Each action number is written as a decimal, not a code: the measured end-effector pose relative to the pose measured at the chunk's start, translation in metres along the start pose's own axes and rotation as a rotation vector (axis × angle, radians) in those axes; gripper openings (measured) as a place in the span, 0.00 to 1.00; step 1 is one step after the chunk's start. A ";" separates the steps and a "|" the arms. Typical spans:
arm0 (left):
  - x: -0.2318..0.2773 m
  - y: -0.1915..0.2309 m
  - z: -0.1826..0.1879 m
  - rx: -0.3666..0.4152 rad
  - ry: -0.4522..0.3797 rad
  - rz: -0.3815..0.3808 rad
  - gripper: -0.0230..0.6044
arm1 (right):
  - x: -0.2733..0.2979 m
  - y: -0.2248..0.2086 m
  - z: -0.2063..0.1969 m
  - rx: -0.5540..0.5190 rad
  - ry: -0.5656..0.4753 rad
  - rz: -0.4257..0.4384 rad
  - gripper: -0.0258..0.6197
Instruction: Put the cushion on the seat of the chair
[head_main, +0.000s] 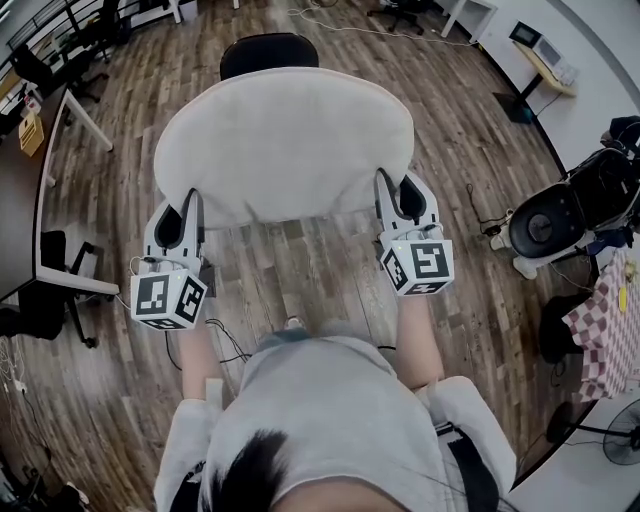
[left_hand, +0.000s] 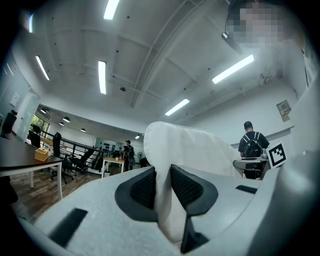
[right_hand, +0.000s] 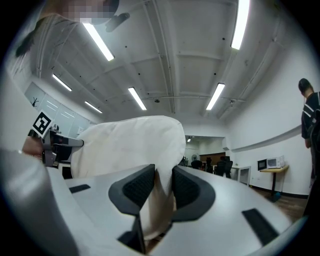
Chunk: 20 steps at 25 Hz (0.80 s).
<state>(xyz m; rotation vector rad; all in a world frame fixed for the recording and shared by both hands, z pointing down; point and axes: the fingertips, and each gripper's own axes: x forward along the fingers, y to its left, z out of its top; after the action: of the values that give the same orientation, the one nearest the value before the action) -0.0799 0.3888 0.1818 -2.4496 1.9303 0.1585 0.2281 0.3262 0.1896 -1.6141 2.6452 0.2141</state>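
My left gripper (left_hand: 162, 186) has its jaws drawn close, and the dark ribbed pads pinch a fold of the cream cushion (head_main: 285, 140) at its near left edge. My right gripper (right_hand: 161, 189) is set the same way, with its pads pressed on a fold at the near right edge. Both point roughly level and away from me, with the full width of the cushion between them.

The cushion hangs spread out between the two grips, above the wooden floor (head_main: 300, 270). In each gripper view its far side swells up past the jaws.

Just beyond its far edge in the head view is the black chair (head_main: 268, 52). Only a dark rounded part of the chair shows, because the cushion covers the rest. I cannot tell whether the cushion touches the seat.

Further out, a dark desk (head_main: 18, 205) runs along the left side of the room. A red-and-white checked cloth (head_main: 600, 325) and a fan (head_main: 620, 432) sit at the right edge. In the left gripper view a person with a backpack (left_hand: 251, 142) stands off to the right, facing away.
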 end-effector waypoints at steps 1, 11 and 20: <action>0.002 0.004 -0.001 -0.002 0.001 -0.001 0.14 | 0.004 0.002 -0.001 0.000 0.002 0.000 0.16; 0.031 0.039 -0.011 -0.027 0.014 0.003 0.14 | 0.052 0.008 -0.010 -0.002 0.026 0.007 0.16; 0.088 0.070 -0.023 -0.034 0.022 0.032 0.14 | 0.125 -0.009 -0.028 0.010 0.028 0.034 0.17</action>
<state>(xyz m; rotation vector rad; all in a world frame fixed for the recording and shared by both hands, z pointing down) -0.1263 0.2854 0.1997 -2.4534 1.9926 0.1668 0.1798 0.2085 0.2037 -1.5812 2.6919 0.1811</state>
